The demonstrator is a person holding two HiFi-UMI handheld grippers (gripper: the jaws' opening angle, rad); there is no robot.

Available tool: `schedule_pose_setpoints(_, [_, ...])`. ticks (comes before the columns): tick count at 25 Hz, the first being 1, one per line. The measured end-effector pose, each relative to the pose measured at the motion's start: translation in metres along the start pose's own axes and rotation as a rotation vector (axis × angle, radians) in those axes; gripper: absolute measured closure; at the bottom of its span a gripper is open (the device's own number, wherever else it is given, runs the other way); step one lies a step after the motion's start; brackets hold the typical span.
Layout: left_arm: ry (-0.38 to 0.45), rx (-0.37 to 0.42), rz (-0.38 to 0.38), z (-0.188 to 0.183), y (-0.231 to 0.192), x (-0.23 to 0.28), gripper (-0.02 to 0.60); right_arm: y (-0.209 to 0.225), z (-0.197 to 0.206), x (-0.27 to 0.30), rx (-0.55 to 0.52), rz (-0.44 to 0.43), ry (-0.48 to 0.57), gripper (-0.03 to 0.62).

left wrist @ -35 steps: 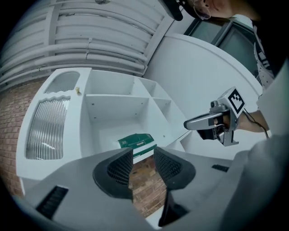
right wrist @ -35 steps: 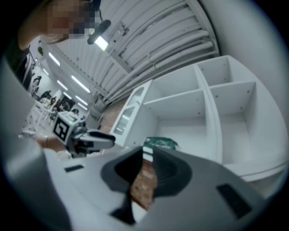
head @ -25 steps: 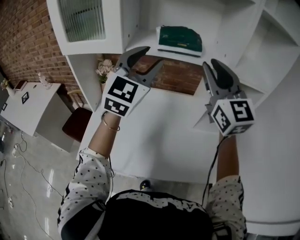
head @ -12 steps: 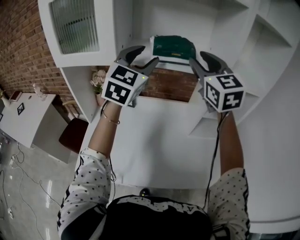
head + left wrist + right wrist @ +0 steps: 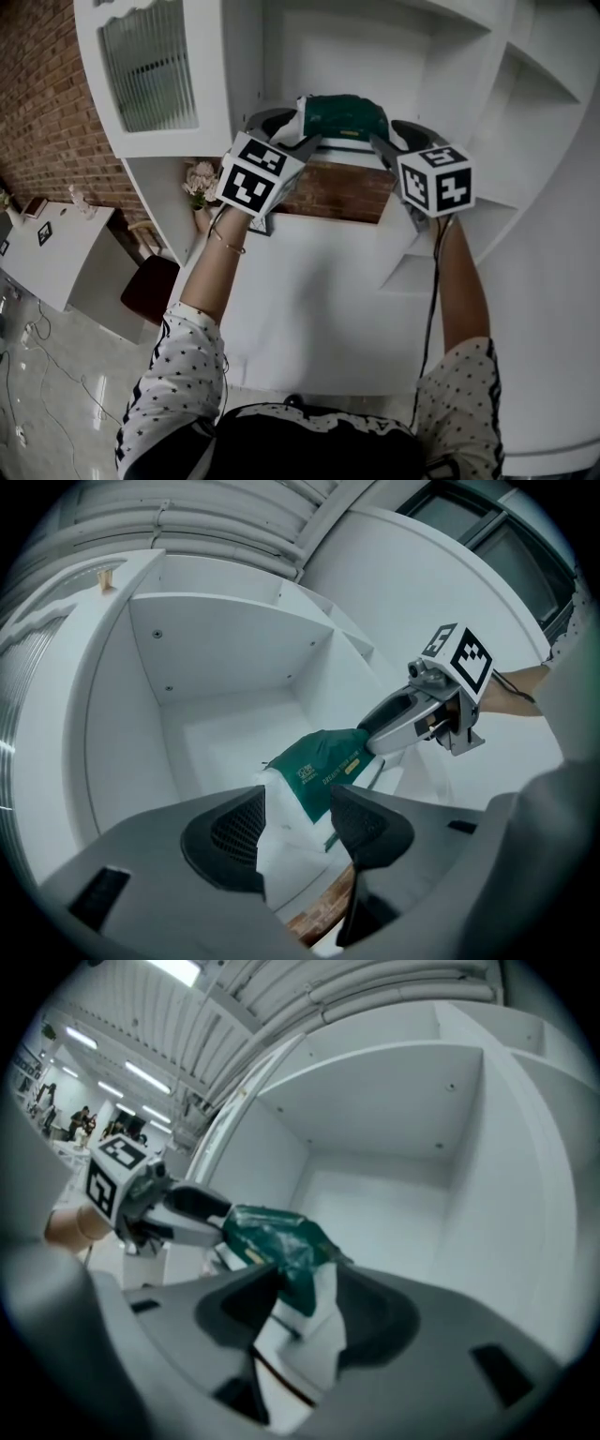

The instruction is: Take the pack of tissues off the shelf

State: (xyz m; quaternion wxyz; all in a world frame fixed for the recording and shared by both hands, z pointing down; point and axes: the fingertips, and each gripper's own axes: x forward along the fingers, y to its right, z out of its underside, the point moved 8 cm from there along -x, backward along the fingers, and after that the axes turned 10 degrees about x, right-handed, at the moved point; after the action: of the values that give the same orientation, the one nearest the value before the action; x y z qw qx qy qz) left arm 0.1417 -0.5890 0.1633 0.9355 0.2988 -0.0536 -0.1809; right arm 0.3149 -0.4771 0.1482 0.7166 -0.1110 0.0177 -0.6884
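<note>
Since a second ago both tools have moved in from below the shelf to the pack's two ends, and the jaws of each have just been opening.

Head view: the one pack of tissues (image 5: 345, 114), green on top, lies on the white shelf (image 5: 281, 84). The left tool (image 5: 292, 129) is at its left end and the right tool (image 5: 389, 133) at its right end, so the pack sits between the two tools. Each tool carries one marker cube, two in all, on the side nearer the person.

Left gripper view: the left tool (image 5: 298, 803) has its two jaws spread apart. The pack's (image 5: 323, 766) white end lies between them with a gap at each pad, so nothing is gripped. Beyond the pack, the right tool (image 5: 370, 738) points in from the far end.

Right gripper view: the right tool (image 5: 307, 1288) also stands with its jaws wide. The pack's (image 5: 277, 1237) near end is between them, not pressed by either pad. The left tool (image 5: 211, 1211) reaches the pack from the opposite side.
</note>
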Motion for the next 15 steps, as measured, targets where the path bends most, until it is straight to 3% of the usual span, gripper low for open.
schedule_pose_setpoints(4, [0.006, -0.001, 0.018, 0.0017, 0.0039, 0.0053, 0.345, 0.0039, 0.0032, 0.0069, 0.0, -0.003, -0.028, 0.395])
schedule_pose_setpoints(15, [-0.017, 0.024, -0.025, -0.0018, 0.0098, 0.0048, 0.488, -0.002, 0.0025, 0.0064, -0.006, -0.022, -0.028, 0.514])
